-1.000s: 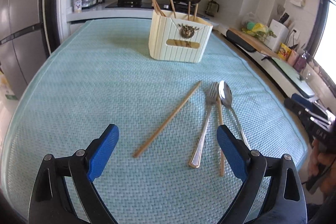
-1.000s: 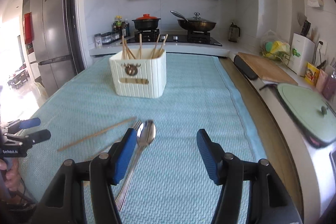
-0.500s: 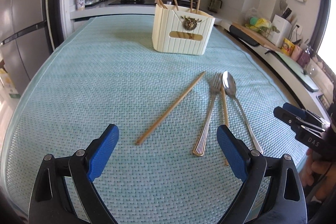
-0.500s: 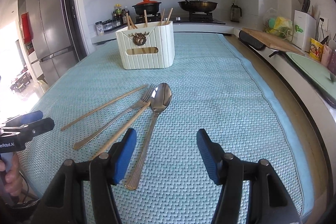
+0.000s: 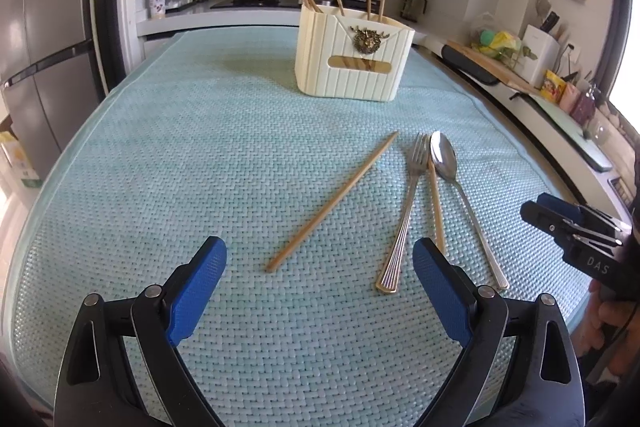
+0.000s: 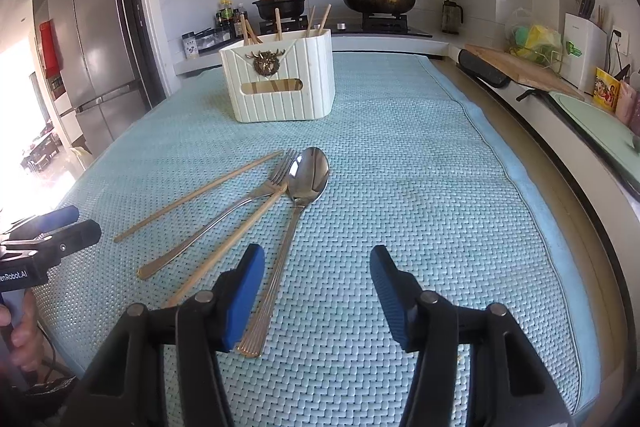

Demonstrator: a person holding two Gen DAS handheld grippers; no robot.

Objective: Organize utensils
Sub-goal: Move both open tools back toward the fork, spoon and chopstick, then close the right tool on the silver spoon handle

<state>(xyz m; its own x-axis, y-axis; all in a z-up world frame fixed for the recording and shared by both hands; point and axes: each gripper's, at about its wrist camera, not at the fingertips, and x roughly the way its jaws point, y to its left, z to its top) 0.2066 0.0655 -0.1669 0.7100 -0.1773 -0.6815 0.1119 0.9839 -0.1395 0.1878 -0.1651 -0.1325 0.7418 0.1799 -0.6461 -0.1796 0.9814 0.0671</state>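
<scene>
A cream ribbed utensil holder [image 5: 354, 61] [image 6: 282, 81] with several chopsticks standing in it sits at the far middle of the blue woven mat [image 5: 180, 147]. On the mat lie a loose chopstick [image 5: 334, 201] [image 6: 200, 195], a silver fork [image 5: 404, 215] [image 6: 224, 221], a second chopstick [image 5: 436, 205] [image 6: 236, 241] and a silver spoon [image 5: 460, 187] [image 6: 298, 203]. My left gripper [image 5: 320, 281] is open and empty, just short of the loose chopstick's near end. My right gripper [image 6: 318, 289] is open and empty, with the spoon handle by its left finger.
The mat's right edge [image 6: 520, 183] borders a counter with a cutting board [image 6: 516, 65] and a green lid [image 6: 600, 123]. A stove with a red-lidded pot [image 6: 280, 1] and a wok [image 6: 378, 1] stands behind. A fridge [image 6: 92, 47] is at the left.
Both grippers have drawn back and dropped lower toward the mat's near edge; the utensils now lie further ahead in both views. Both stay open. The utensils have not moved.
</scene>
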